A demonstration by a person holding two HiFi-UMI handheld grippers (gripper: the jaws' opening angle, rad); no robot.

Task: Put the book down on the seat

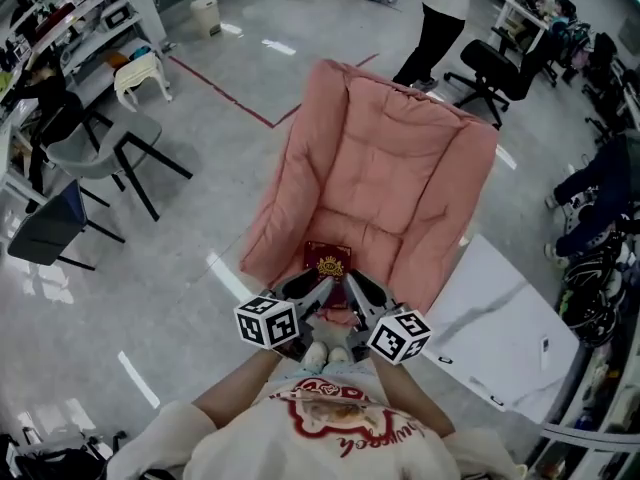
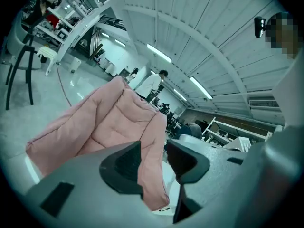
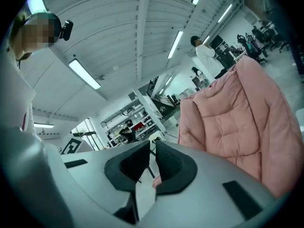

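A dark red book (image 1: 328, 261) with a gold emblem on its cover is seen lying flat at the front of the seat of a pink padded chair (image 1: 390, 168), just below the middle of the head view. Just under the book in that frame, the left gripper (image 1: 318, 293) and the right gripper (image 1: 352, 290) are held side by side, their tips angled toward each other and toward the book. The marker cubes are seen at the lower centre, above the person's white shoes (image 1: 328, 353).

In the left gripper view, the left gripper (image 2: 154, 150) is shown released. Its jaws stand apart with nothing clasped, and only the pink chair (image 2: 109, 122) is seen behind the gap. In the right gripper view, the right gripper (image 3: 153, 151) is shown clenched. Its jaws are drawn nearly together with a thin slit left between them, and nothing is grasped. The pink chair (image 3: 237, 113) fills the right of that frame.

A grey chair (image 1: 100, 153) is seen at the left of the head view, a black office chair (image 1: 490, 68) and a standing person (image 1: 440, 18) at the upper right, and a white board (image 1: 500, 318) on the floor at the lower right.
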